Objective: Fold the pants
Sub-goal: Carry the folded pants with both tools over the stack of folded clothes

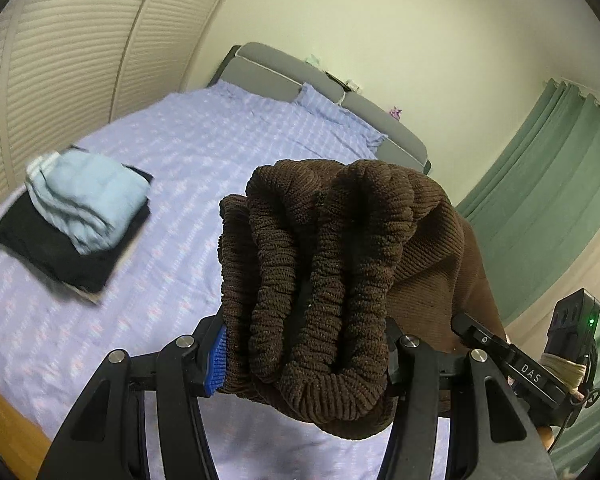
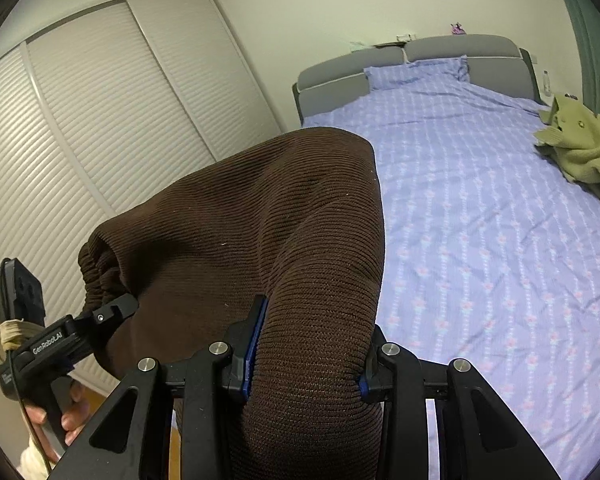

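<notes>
Left wrist view: left gripper (image 1: 304,354) clamped on the bunched stretchy waist of the brown pants (image 1: 320,264). Held up in the air, above the purple bed (image 1: 204,148), not lying on it. Farther out, on the left side of the bed, a small pile of folded clothes (image 1: 72,220), light blue on top of black. At the right edge, the other tool poking in beside the brown cloth.

Right wrist view: right gripper (image 2: 304,360) squeezed shut on a thick roll of the same pants (image 2: 260,220). Cloth puffed up high in front of the camera and hanging down below it. Beyond that, the bed (image 2: 480,220) with a gray headboard (image 2: 460,50) and a pillow (image 2: 416,70).

Could go wrong, as a guess: very fat bunches in both grips, so some layers might slip out if pulled apart hard. Might also land in a lump, not flat, if put down while so scrunched. Legs hanging low out of sight, so might catch on the bed edge or twist.

Seen only from the left: the folded pile and the green curtain (image 1: 540,200). Seen only from the right: a green soft toy (image 2: 580,152) near the far side of the bed, the white slatted closet doors (image 2: 100,120) wide and clear, and a person's hand (image 2: 66,420) on the left tool's handle.
</notes>
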Action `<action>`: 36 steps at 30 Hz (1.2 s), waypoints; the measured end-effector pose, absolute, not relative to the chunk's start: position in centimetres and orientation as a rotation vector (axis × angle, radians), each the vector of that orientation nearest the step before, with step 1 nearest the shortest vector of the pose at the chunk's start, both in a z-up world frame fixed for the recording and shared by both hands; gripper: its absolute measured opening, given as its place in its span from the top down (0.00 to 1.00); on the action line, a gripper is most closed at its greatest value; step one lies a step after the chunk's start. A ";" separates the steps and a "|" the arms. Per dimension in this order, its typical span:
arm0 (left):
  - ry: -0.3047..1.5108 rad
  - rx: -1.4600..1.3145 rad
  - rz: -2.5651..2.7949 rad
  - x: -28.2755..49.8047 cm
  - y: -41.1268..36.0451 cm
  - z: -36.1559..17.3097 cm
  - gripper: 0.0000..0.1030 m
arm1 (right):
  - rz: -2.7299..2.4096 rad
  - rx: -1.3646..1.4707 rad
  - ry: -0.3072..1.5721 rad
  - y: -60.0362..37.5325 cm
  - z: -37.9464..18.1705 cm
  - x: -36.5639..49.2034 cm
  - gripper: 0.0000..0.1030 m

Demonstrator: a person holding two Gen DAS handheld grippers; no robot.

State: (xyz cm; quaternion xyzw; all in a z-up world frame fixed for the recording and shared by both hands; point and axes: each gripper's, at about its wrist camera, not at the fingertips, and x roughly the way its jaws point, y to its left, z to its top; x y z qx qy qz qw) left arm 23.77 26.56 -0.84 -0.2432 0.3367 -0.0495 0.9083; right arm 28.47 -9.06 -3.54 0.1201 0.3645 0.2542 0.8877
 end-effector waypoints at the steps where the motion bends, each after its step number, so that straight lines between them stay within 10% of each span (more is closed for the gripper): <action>1: 0.699 -0.492 -0.107 24.0 28.0 -0.7 0.47 | 0.524 0.257 0.757 -7.8 -3.5 28.4 0.65; 36: 0.819 -0.525 0.001 40.0 65.9 -3.6 0.47 | 0.600 0.274 0.900 28.8 -6.3 42.1 0.65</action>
